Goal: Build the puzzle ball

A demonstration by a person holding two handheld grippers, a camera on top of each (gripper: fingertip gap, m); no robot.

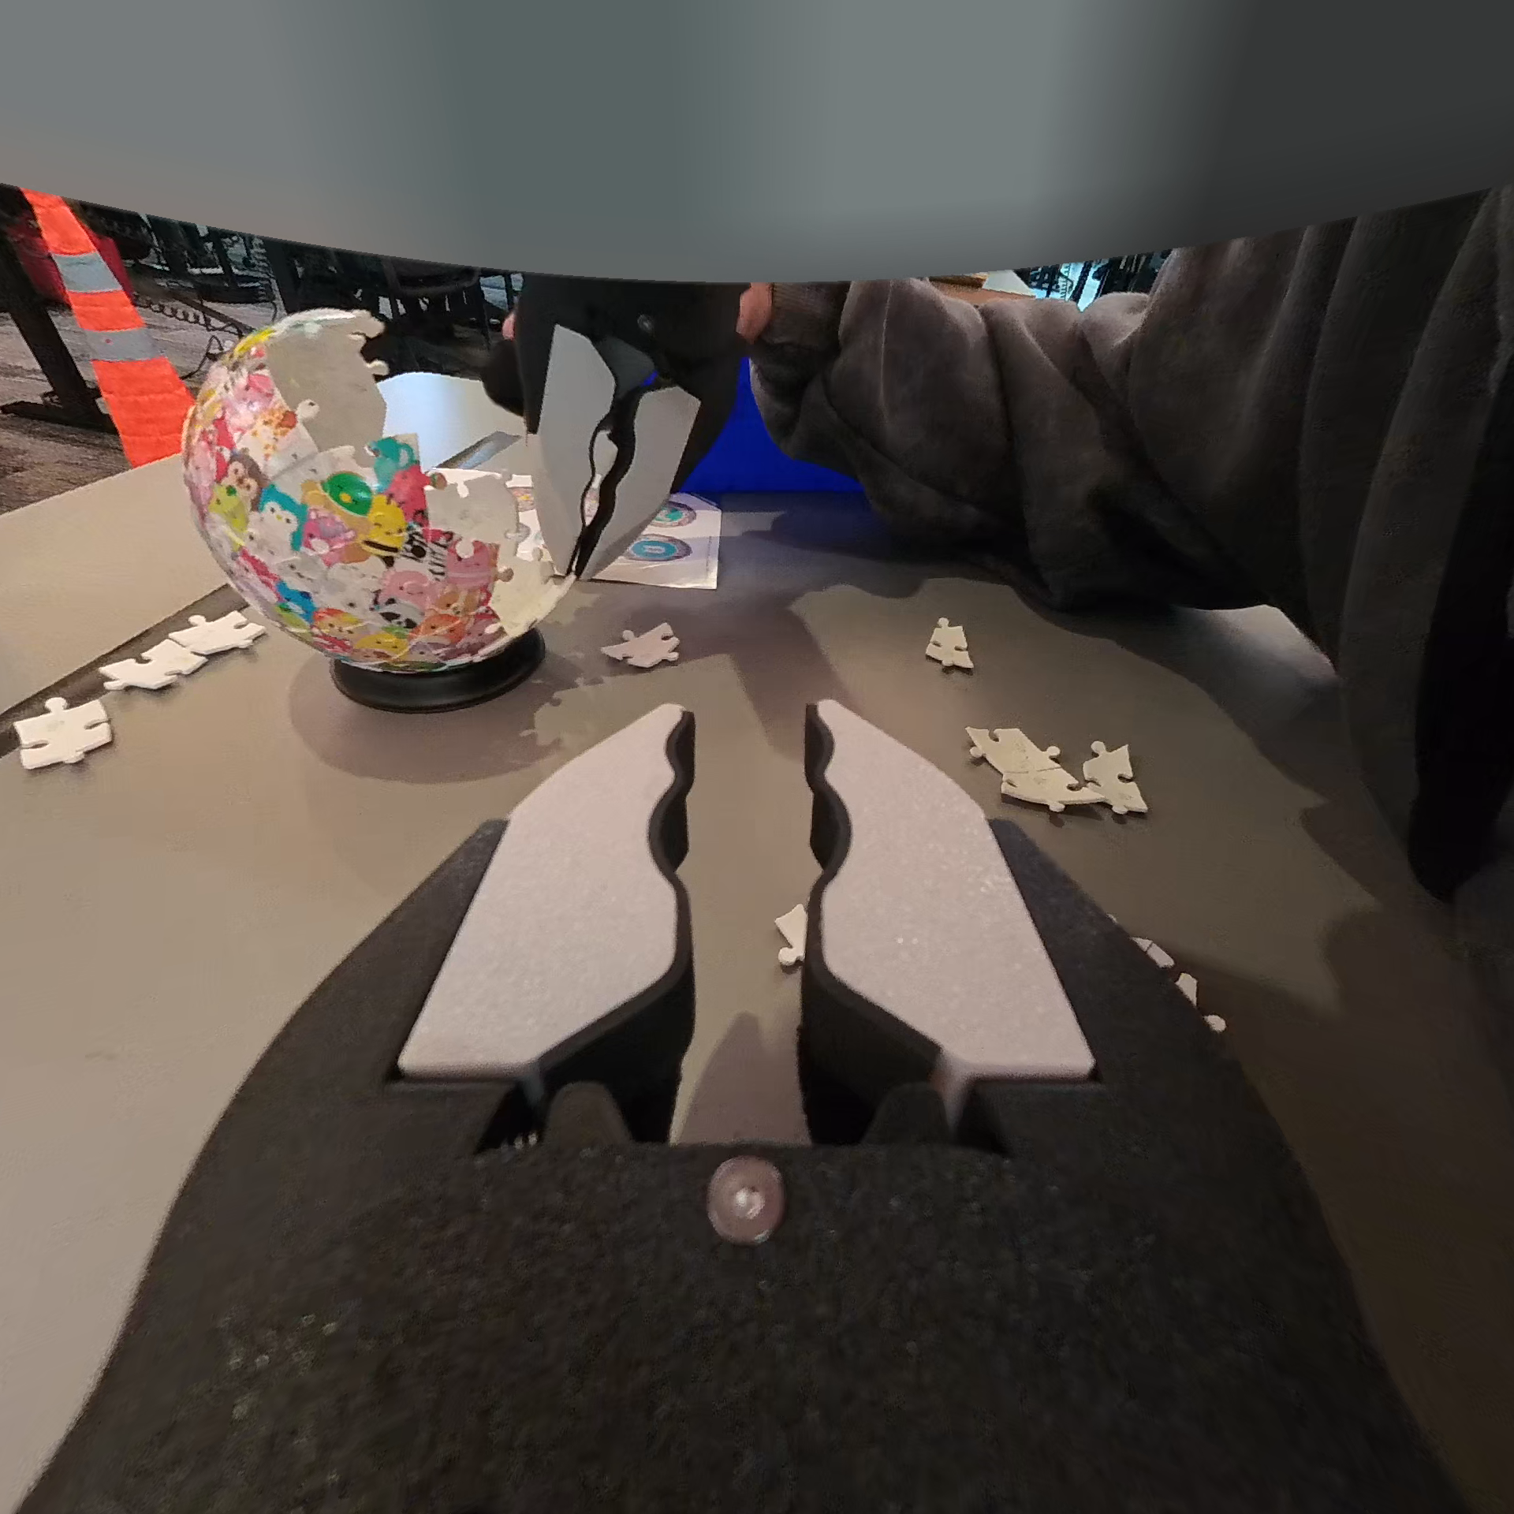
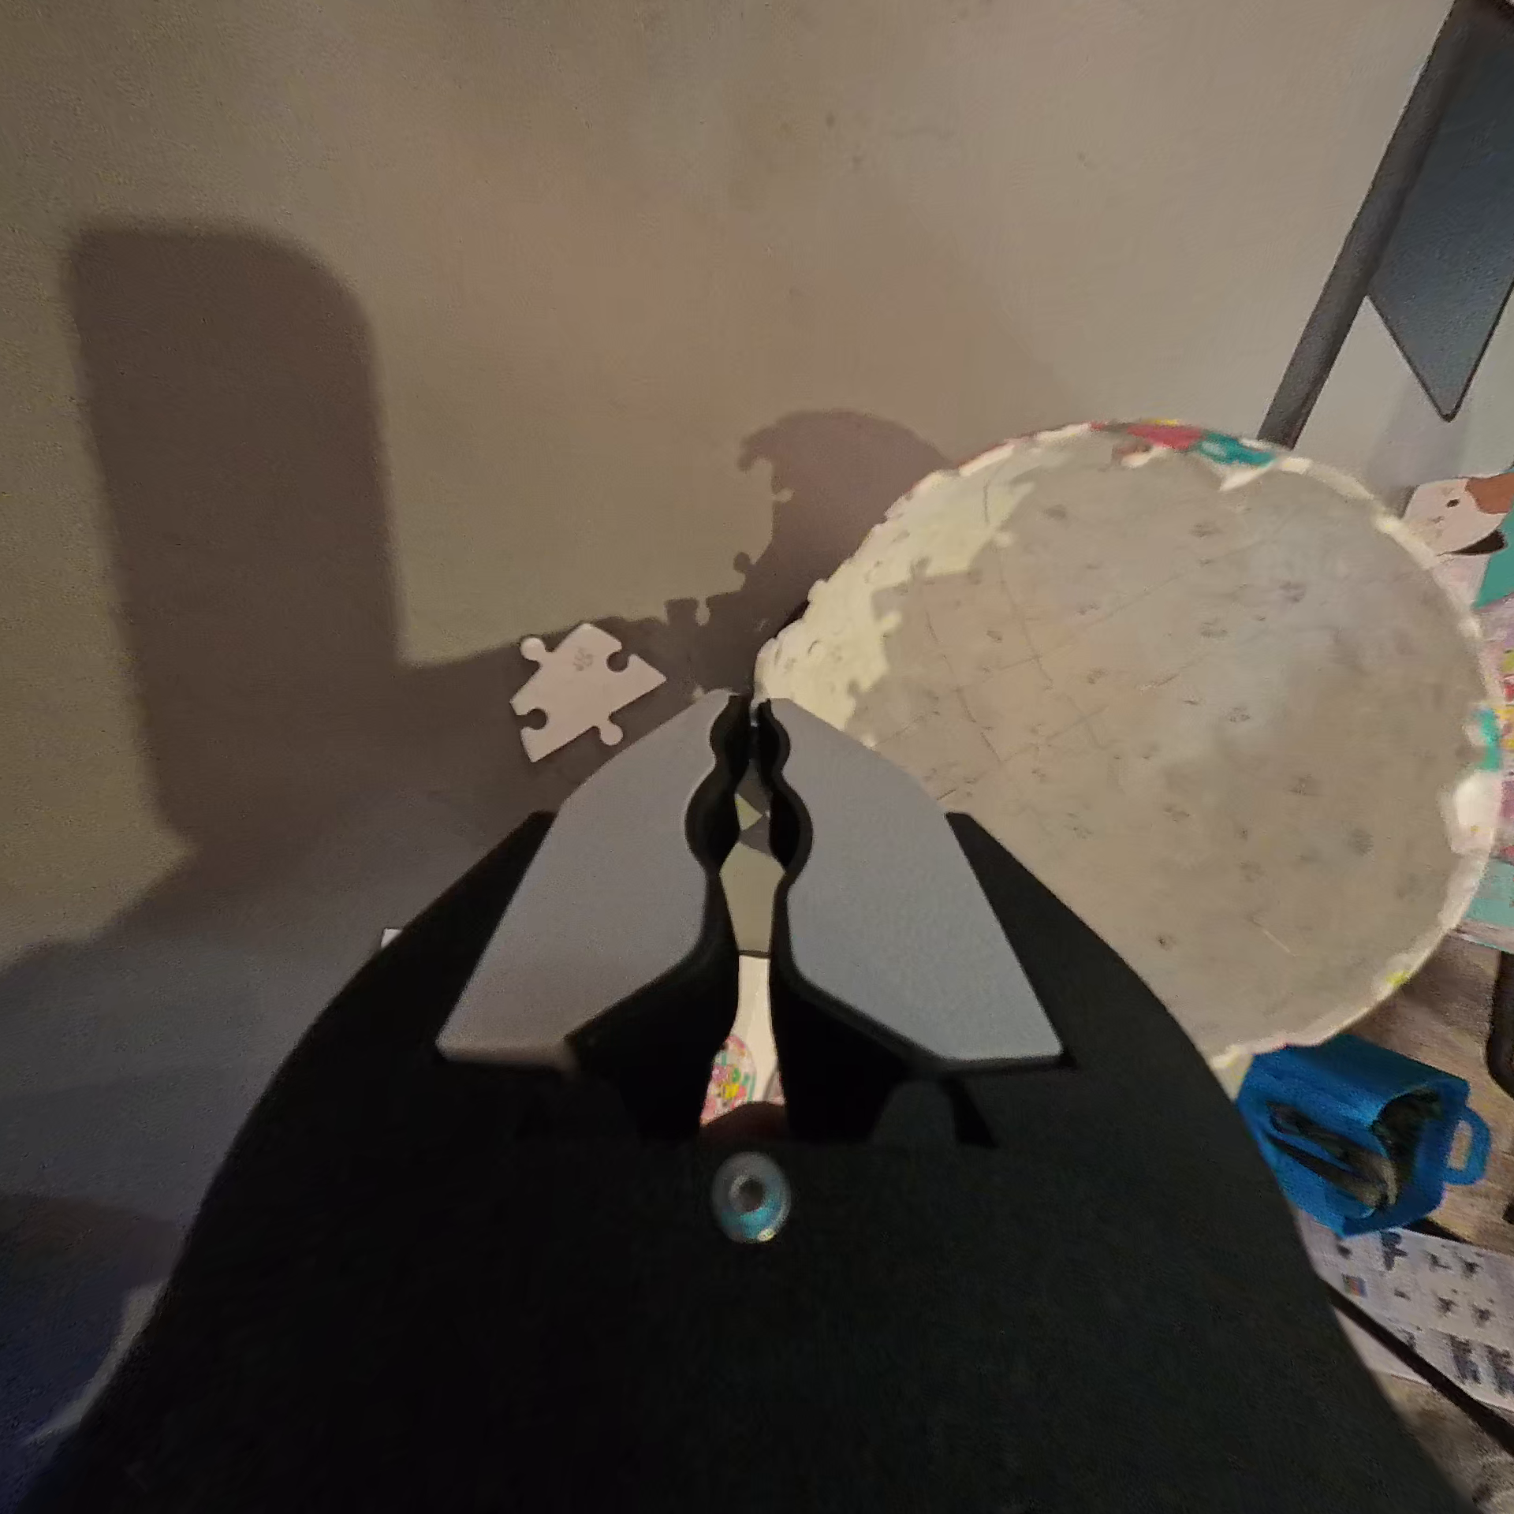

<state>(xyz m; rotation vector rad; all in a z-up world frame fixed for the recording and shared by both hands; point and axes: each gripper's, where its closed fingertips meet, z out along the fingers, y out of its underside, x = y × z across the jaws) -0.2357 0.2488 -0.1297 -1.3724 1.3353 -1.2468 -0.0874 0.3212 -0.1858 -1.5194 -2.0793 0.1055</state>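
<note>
The puzzle ball [image 1: 344, 508], colourful outside and white inside, stands partly built and open at the top on a black ring stand [image 1: 438, 680]. My right gripper [image 1: 577, 569] is shut, its tips at the ball's right rim. In the right wrist view the right gripper [image 2: 750, 709] pinches a thin pale puzzle piece [image 2: 750, 811] against the rim of the ball [image 2: 1188, 737]. My left gripper [image 1: 750, 721] is open and empty, low over the grey table [image 1: 246, 901], in front of the ball. Loose white pieces lie near it [image 1: 647, 643] [image 1: 1057, 770] [image 1: 793, 934].
More loose pieces lie left of the stand [image 1: 184, 651] [image 1: 61, 729], at the right [image 1: 950, 643] and beside the right gripper [image 2: 586, 696]. A printed sheet [image 1: 680, 541] lies behind the ball. A person's dark sleeve [image 1: 1065, 459] fills the right. A blue holder [image 2: 1360, 1147] lies nearby.
</note>
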